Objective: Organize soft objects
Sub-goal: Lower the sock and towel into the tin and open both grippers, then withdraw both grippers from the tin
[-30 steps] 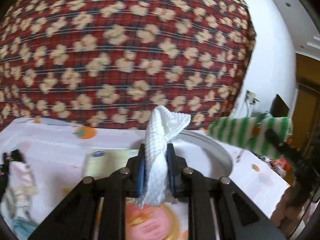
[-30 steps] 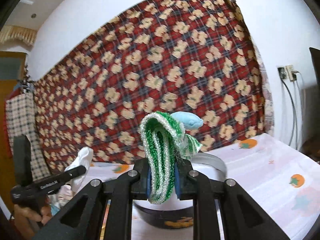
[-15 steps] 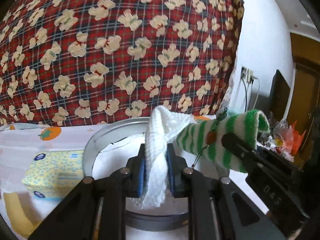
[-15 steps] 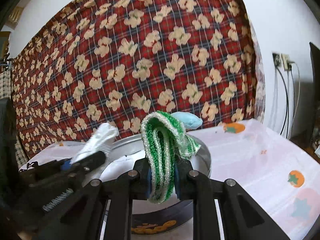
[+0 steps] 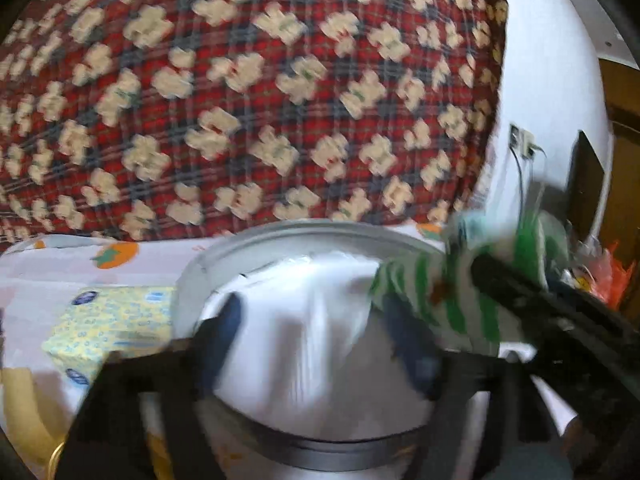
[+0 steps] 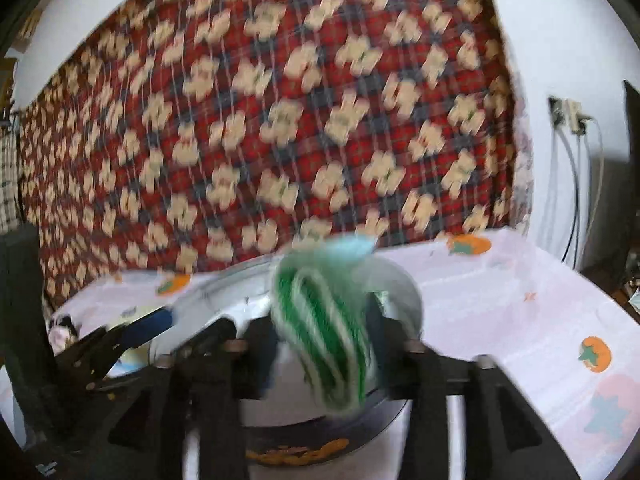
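Red plaid blanket (image 6: pixel 280 120) w/ cream bears against white wall (image 6: pixel 560 40), wall socket (image 6: pixel 568 114) at right

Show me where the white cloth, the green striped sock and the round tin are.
white cloth (image 5: pixel 320 344): left wrist view, middle of the fabric.
green striped sock (image 6: pixel 324 340): right wrist view, striped middle part.
round tin (image 5: pixel 304 229): left wrist view, far rim.

Soft white waffle-knit cloth (image 5: pixel 320 320), fuzzy green-striped knit (image 6: pixel 320 320), smooth dull metal basin (image 5: pixel 296 236), woven plaid fabric (image 5: pixel 240 100).

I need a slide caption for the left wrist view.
Left gripper opens, releasing the white cloth over the tin.
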Motion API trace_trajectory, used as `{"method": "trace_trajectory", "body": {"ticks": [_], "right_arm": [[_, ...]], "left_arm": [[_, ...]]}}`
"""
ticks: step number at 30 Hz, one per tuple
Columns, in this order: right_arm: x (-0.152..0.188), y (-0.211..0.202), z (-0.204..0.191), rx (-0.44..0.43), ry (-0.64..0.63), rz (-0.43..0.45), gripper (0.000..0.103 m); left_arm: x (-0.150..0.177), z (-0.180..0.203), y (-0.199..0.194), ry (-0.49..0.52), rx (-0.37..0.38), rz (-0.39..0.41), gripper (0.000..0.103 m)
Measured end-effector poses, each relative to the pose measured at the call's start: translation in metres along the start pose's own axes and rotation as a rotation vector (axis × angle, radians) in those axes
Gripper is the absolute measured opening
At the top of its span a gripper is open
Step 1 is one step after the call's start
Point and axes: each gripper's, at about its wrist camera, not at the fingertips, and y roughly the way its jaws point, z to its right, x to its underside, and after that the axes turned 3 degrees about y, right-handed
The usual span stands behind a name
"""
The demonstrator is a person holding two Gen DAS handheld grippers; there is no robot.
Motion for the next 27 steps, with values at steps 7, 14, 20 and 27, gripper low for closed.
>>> {"method": "trace_trajectory", "body": {"ticks": [7,14,20,27], "right_arm": [[-0.001,-0.037,0.002,0.064,0.012,0.205,0.091],[0.002,-0.034,-0.003,0.095,-0.021,0.201,0.091],[0.005,-0.033,-0.005,0.113,-0.036,0.193,0.091],[0.005,-0.028,0.010,0.110,0.046,0.147,0.091]], "left_arm": [[0.001,0.007,-0.012,0.058,-0.050,0.049,0.103],[0.004,0.002,-0.019,0.040,-0.090,0.042,0.103],[0.007,0.000,-0.024,0.039,-0.113,0.030,0.103],[0.011,-0.004,-0.033,0.042,-0.135,0.030,0.103]]}}
